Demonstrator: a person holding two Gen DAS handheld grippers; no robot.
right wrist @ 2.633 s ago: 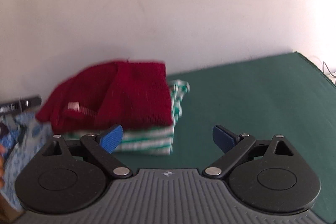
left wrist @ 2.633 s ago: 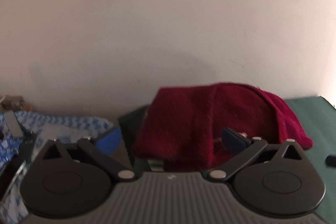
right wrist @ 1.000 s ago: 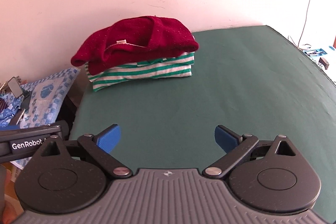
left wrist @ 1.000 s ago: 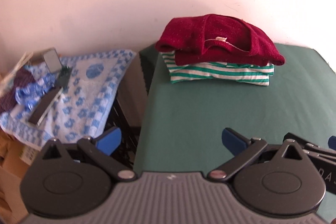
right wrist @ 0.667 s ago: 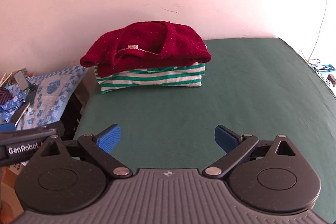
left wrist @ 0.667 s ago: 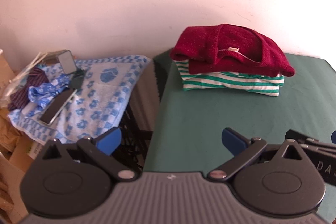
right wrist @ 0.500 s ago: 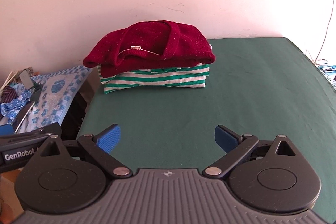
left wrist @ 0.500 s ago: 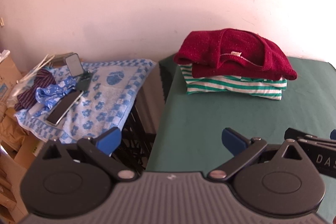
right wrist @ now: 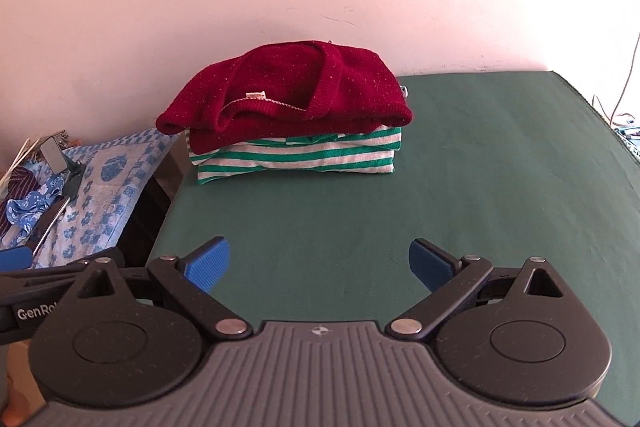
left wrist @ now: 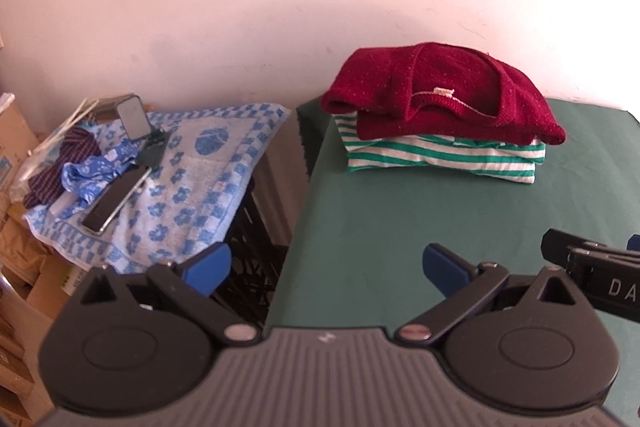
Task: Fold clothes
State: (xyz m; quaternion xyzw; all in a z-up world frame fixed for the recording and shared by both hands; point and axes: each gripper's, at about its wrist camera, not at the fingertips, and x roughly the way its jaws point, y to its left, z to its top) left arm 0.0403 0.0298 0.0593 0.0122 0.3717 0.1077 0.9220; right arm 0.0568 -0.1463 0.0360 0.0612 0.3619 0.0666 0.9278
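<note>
Clothes are out of both tools' grasp: the left gripper (left wrist: 326, 263) and right gripper (right wrist: 319, 259) hover side by side over the green table (right wrist: 480, 187), jaws spread and empty, aimed level at the wall. Well ahead, a folded red sweater (right wrist: 288, 95) tops a green-striped shirt (right wrist: 304, 157) (soft, light knits, likely floppy); pinching a doubled fold edge should hold best.

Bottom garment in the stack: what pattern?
Green and white stripes, clearest in the right wrist view.

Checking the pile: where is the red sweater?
In both views, the red sweater lies atop the striped shirt at the green table's far-left corner, by the wall.
</note>
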